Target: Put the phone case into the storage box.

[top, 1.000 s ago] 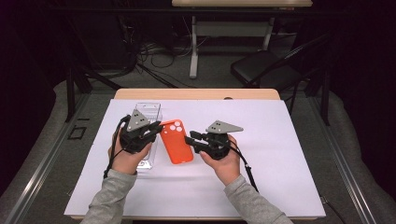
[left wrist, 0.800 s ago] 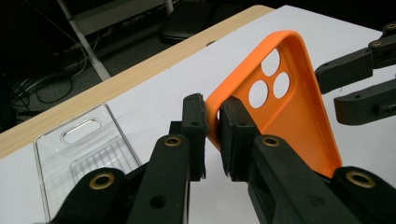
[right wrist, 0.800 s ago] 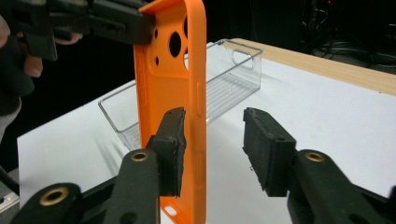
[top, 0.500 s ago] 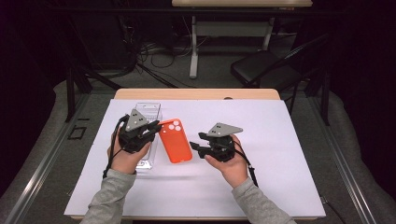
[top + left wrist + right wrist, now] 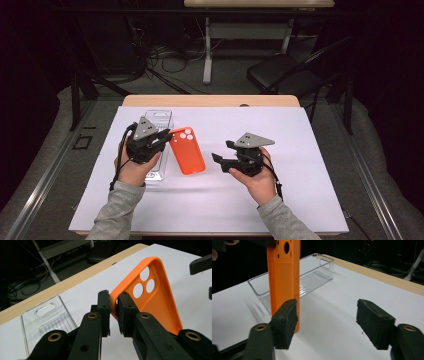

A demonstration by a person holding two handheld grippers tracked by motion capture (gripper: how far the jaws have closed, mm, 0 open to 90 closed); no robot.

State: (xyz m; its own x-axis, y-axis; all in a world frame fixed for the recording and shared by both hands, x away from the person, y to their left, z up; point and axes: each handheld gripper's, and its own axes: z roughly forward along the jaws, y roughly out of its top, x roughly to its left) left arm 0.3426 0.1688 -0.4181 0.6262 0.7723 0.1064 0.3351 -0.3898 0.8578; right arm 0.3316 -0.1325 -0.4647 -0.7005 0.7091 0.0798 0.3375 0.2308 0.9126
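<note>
Left gripper (image 5: 162, 136) jaws pinch the orange case (image 5: 187, 150); clear bin (image 5: 156, 120), seemingly at its ten o'clock; right gripper (image 5: 219, 157) jaws just opened, empty.

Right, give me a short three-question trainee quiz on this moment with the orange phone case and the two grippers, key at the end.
1. True or false: the left gripper is clamped on the rim of the orange phone case.
2. What stands on the white table cover behind the left gripper? A) a clear plastic bin B) a cardboard box C) a metal bowl
3. Fill in: the right gripper has just been opening its jaws, and they stand ____ with bare cover between them.

Key
1. True: both pads pinch the case's edge near the camera holes.
2. A: the clear plastic bin.
3. Open: the case's edge shows behind one pad.
</note>
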